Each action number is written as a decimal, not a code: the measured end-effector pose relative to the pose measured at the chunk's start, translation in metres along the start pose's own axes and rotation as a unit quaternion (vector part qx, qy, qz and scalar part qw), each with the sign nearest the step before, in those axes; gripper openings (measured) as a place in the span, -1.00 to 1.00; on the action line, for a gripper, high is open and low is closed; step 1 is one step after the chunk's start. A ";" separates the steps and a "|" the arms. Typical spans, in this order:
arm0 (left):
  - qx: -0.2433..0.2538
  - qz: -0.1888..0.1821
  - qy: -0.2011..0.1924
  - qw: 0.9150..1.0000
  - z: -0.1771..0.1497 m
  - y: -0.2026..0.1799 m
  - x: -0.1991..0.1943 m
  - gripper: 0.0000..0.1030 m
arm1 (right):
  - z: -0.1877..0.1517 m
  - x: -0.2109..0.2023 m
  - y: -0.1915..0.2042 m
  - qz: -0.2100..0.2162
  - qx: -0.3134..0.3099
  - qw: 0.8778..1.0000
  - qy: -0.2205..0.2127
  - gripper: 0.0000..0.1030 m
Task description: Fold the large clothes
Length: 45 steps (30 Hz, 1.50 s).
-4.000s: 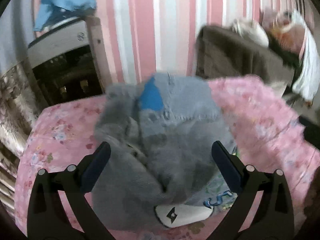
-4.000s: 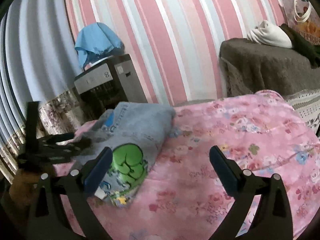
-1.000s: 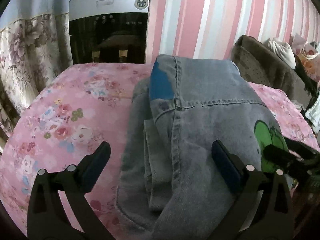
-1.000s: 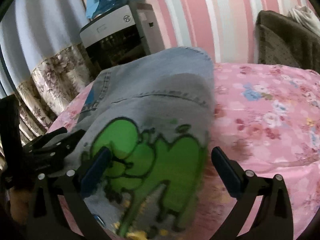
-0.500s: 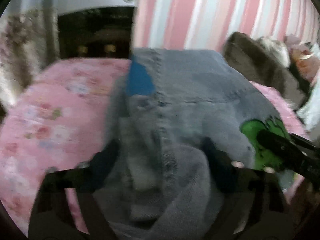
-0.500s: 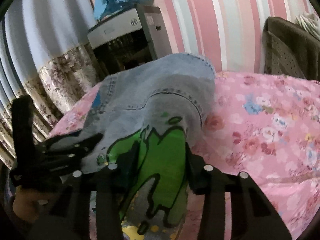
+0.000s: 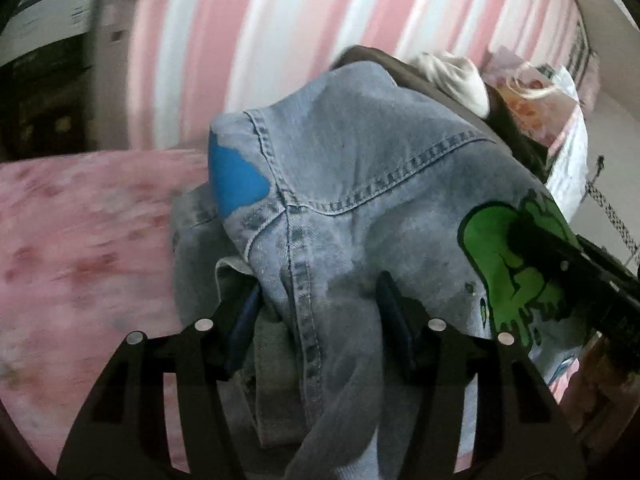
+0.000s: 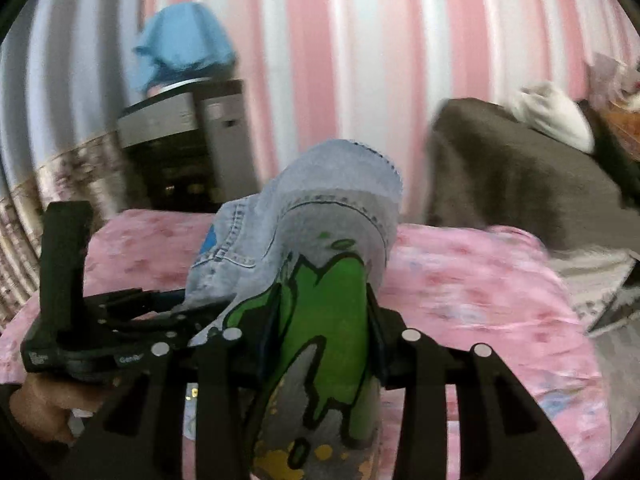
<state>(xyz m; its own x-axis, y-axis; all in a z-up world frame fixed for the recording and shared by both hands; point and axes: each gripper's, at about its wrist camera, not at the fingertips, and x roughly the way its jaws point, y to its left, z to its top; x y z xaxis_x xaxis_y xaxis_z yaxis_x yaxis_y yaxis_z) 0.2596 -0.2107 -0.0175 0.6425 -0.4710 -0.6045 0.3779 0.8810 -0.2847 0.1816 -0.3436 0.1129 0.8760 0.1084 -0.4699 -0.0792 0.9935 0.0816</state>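
Note:
A folded light-blue denim jacket (image 7: 380, 152) with a blue patch (image 7: 236, 180) and a green cartoon print (image 8: 332, 300) hangs bunched above the pink floral bed cover (image 8: 480, 280). My left gripper (image 7: 320, 320) has its jaws closing, and the pads press into the thick seam side of the bundle. My right gripper (image 8: 322, 320) is shut on the printed side, green fabric filling the space between its fingers. In the left wrist view the right gripper (image 7: 532, 236) crosses the print. In the right wrist view the left gripper (image 8: 176, 300), held by a hand (image 8: 40, 408), grips the denim's left edge.
A black and silver appliance (image 8: 188, 140) with a blue cloth (image 8: 184, 44) on top stands behind the bed at left. A brown covered seat (image 8: 520, 168) with a white bundle (image 8: 552, 116) is at right. Pink striped wall (image 8: 360, 60) behind.
Both grippers have closed from wide open onto the folded jacket and lifted it off the bed cover. The views have swung sideways, and the scene is blurred by motion.

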 end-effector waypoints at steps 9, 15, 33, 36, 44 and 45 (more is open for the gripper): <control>0.008 0.111 0.019 0.994 -0.030 -0.014 0.020 0.94 | -0.058 0.023 -0.044 -0.048 -0.007 0.997 0.064 0.73; 0.063 0.115 -0.038 0.991 -0.049 -0.004 -0.046 0.94 | -0.085 -0.015 -0.015 -0.047 0.017 0.997 0.055 0.79; 0.053 0.212 -0.261 0.940 -0.163 0.033 -0.260 0.94 | -0.150 -0.149 0.061 -0.059 -0.043 0.985 -0.156 0.96; 0.040 0.221 -0.212 0.951 -0.156 0.043 -0.246 0.94 | -0.152 -0.151 0.058 -0.064 -0.041 0.983 -0.165 0.96; 0.054 0.229 -0.216 0.948 -0.159 0.038 -0.242 0.94 | -0.151 -0.143 0.042 -0.076 0.005 0.987 -0.145 0.96; 0.052 0.227 -0.217 0.948 -0.159 0.040 -0.242 0.94 | -0.151 -0.141 0.045 -0.077 -0.002 0.987 -0.142 0.96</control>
<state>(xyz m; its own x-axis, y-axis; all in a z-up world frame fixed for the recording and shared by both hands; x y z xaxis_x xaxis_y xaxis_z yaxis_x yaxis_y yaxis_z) 0.0131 -0.0546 -0.0006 0.9599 -0.0384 -0.2776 0.0459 0.9987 0.0203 -0.0176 -0.3094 0.0498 0.9759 -0.0575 -0.2103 0.0640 0.9977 0.0244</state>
